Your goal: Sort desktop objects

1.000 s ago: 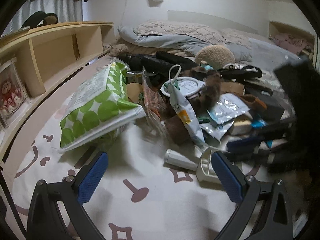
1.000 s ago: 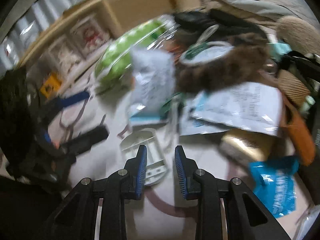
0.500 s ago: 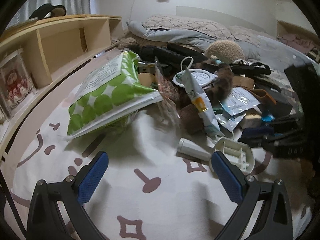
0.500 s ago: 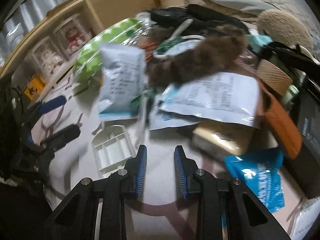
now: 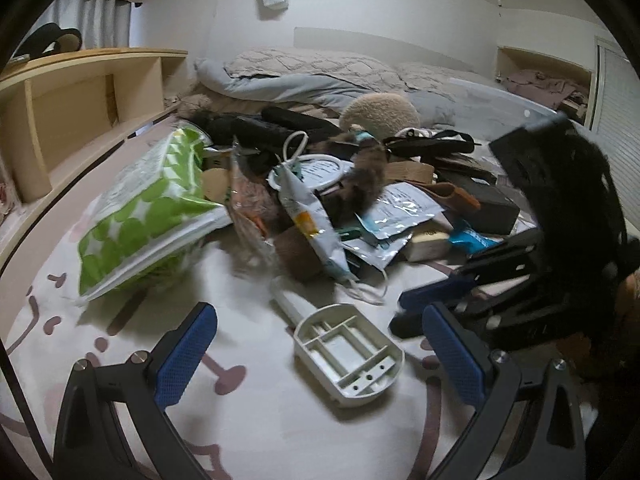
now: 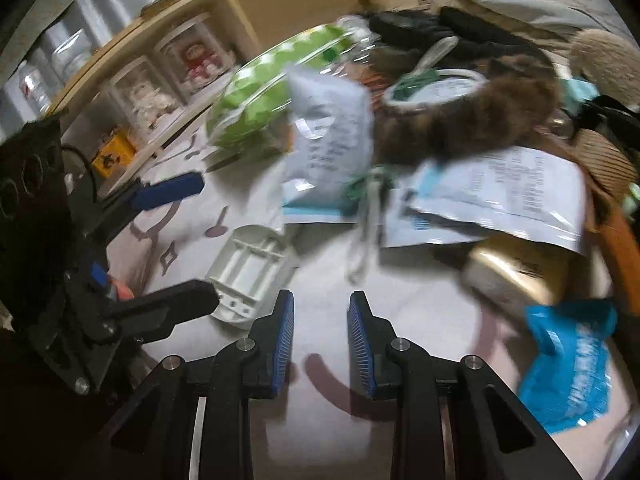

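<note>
Both of your views have shifted since a second ago: the white plastic tray (image 5: 348,354) that sat at the edge of the left view, by the right pad, now lies between the wide-apart pads of your left claw (image 5: 316,354), and in the right view it has slid from just ahead of the pads to their left. Your right claw (image 6: 320,340) has its pads drawn close together with nothing between them, hovering over bare patterned cloth (image 6: 420,320) just right of the tray. That puts the tray, lying open side up with its ribs showing, as your likely first pick, with the left claw lined up on it but not yet closing. Beyond the tray the heap is untouched: green dotted pack (image 5: 148,216), narrow white pouch (image 5: 308,224), brown furry piece (image 5: 360,188), blue packet (image 6: 568,364). Print shows on the pouches, too blurred to read.
</note>
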The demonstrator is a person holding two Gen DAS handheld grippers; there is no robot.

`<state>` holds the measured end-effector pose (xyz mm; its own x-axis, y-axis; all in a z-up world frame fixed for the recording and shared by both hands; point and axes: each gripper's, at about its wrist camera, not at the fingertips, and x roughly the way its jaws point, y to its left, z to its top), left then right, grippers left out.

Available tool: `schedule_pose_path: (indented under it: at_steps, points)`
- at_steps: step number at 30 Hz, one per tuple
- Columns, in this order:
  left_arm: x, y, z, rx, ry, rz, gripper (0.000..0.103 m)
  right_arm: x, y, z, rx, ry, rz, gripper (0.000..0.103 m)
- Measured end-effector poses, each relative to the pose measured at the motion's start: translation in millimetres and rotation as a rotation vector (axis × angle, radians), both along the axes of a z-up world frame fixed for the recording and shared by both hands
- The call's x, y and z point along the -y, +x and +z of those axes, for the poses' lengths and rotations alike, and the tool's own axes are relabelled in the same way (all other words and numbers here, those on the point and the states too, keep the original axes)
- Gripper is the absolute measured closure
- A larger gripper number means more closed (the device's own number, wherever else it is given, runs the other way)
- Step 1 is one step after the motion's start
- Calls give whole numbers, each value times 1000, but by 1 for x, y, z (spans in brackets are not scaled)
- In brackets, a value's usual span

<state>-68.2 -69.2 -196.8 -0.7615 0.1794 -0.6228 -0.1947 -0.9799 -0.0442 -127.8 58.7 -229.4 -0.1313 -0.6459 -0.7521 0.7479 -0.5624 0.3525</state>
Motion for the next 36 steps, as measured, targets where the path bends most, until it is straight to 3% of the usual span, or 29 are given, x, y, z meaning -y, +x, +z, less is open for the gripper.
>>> schedule_pose_path:
  at_steps: [17,23,28,36]
  points:
    - [-18,-17,-21,74,-50,12,0,-81,-29,26,-82,26,-352,74]
    - [-18,-19,-31,107,-43,0,0,-105,-50,17,-16,10,-477,74]
    - [-20,-18,-32,110,-56,-6,0,-109,-53,-2,106,-47,-462,74]
    - [-13,-21,-35,129,-49,43,0,-85,-32,4,94,-10,-338,74]
